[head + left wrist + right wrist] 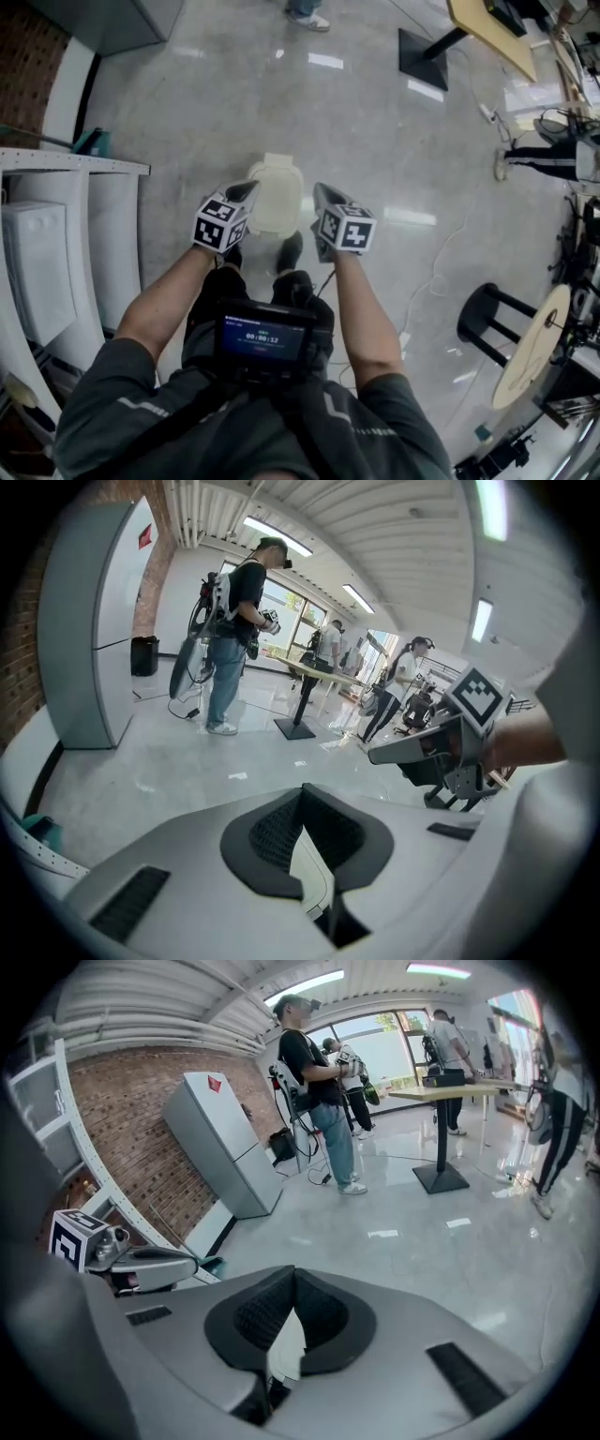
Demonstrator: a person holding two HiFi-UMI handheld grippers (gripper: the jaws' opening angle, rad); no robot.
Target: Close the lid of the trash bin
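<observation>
A cream trash bin (277, 202) stands on the floor just ahead of the person's shoes (289, 251), seen from straight above. Its top shows as a pale surface; I cannot tell from here whether the lid lies flat. My left gripper (249, 190) hovers over the bin's left edge and my right gripper (320, 192) over its right edge, both pointing forward. Each has its jaws together with nothing held. In the left gripper view the left gripper (302, 792) points across the room, with the right gripper (424, 747) beside it. The right gripper view shows the right gripper (292, 1274) shut too.
A white shelf unit (56, 244) runs along the left. A black stool (492, 323) and a round wooden table (534, 347) stand at the right, with a cable (441, 262) on the floor. People (230, 621) stand near a grey cabinet (94, 621) and a pedestal table (422, 56).
</observation>
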